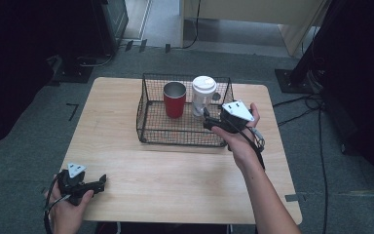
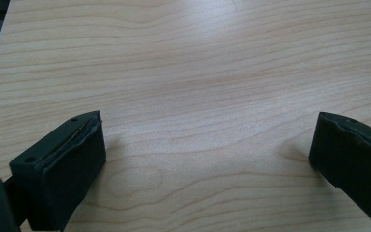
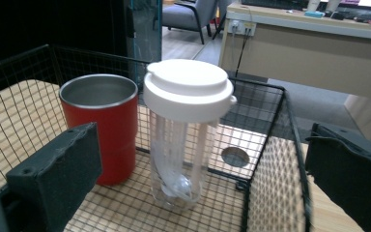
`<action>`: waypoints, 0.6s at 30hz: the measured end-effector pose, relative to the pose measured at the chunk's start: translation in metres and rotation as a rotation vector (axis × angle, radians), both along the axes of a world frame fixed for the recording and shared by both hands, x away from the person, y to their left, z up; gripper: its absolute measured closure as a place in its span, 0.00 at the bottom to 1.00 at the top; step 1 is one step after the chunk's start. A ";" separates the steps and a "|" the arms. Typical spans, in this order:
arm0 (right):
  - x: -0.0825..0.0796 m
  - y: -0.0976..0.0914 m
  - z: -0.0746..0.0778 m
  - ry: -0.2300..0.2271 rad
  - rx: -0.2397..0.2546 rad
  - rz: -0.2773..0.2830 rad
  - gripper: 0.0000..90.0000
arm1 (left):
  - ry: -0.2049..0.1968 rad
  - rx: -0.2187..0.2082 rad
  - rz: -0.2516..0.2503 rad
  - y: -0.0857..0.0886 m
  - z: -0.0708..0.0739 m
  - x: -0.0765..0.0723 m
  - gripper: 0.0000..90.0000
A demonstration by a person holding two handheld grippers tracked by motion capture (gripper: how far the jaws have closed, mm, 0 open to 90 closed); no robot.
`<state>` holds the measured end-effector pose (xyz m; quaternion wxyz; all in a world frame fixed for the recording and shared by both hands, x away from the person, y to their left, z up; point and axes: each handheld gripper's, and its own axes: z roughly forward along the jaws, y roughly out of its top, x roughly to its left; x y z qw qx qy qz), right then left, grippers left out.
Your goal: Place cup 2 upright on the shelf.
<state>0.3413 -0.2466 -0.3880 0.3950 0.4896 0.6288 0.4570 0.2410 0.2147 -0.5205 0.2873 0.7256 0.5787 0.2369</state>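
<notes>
A black wire basket (image 1: 141,105) stands at the back middle of the wooden table (image 1: 175,170). Inside it are a red metal cup (image 1: 174,100) and, to its right, a clear bottle with a white lid (image 1: 203,95). My right gripper (image 1: 206,119) is open and reaches over the basket's right front corner, its jaws just short of the bottle and apart from it. In the right gripper view the bottle (image 3: 186,96) stands upright between the wide-apart jaws of that gripper (image 3: 203,140), with the cup (image 3: 101,130) to its left. My left gripper (image 1: 101,181) rests open at the table's front left corner, over bare wood (image 2: 207,128).
The basket's rim (image 3: 265,87) runs between my right gripper and the bottle. Bare tabletop lies in front of the basket. Black stands (image 1: 297,73) and cables (image 1: 316,112) are on the floor to the right, and a pale desk (image 1: 253,12) stands behind.
</notes>
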 end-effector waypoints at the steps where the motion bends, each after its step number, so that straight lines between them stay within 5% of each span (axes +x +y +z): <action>1: -0.003 -0.002 -0.002 -0.001 -0.002 -0.006 0.00 | 0.000 -0.001 0.001 0.000 0.000 0.000 0.00; 18: -0.046 -0.037 -0.036 0.018 0.007 -0.027 0.00 | -0.001 -0.001 0.002 0.000 0.000 0.000 0.00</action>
